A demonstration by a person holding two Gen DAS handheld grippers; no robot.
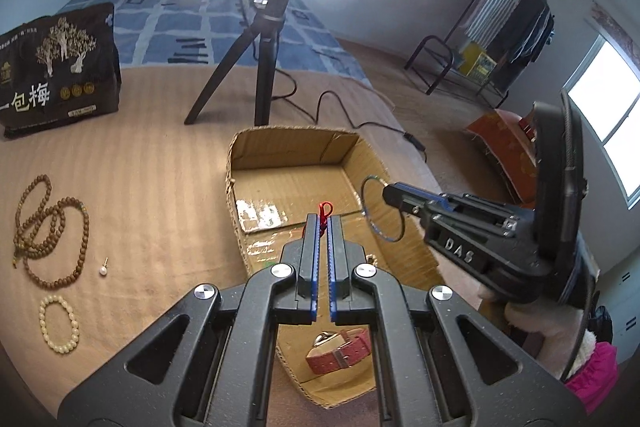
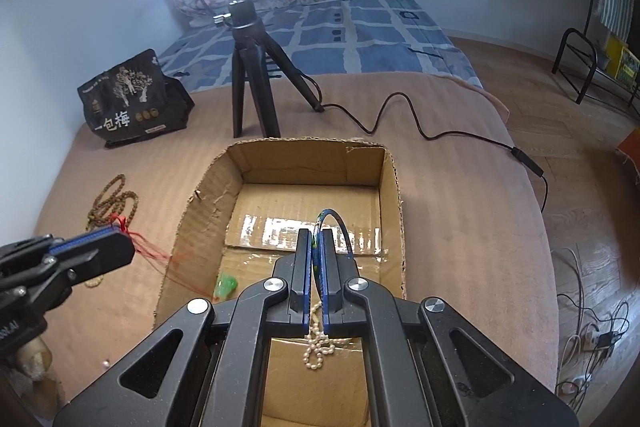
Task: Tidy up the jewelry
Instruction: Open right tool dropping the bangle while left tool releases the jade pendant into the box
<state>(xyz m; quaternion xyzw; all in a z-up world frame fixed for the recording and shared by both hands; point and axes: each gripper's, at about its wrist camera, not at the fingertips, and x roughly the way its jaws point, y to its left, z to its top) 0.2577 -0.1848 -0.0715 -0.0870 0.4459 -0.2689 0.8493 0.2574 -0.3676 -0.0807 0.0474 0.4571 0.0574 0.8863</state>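
1. Where the tan blanket [image 2: 460, 187] fills the middle of both views, an open cardboard box [image 2: 390, 187] sits at frame centre, in front of the ring light's black tripod [image 2: 250, 75].
2. The left gripper [image 1: 325, 223], at the lower centre of its own view, is clenched on a red cord [image 1: 326, 209] above the box; in the right view the cord's pendant [image 2: 226, 285], green, lies inside the box at its lower left.
3. The right gripper [image 2: 317, 247] is clamped on a thin blue bangle [image 2: 340, 223] over the box floor.
4. A red-strapped watch [image 1: 340, 349] lies in the box at the bottom of the left view, and a pearl strand [image 2: 318, 347] at the bottom of the right view.
5. On the blanket at the left edge of the left view lie brown prayer beads [image 1: 48, 231], a cream bead bracelet [image 1: 59, 323] and a small pearl stud [image 1: 103, 269].
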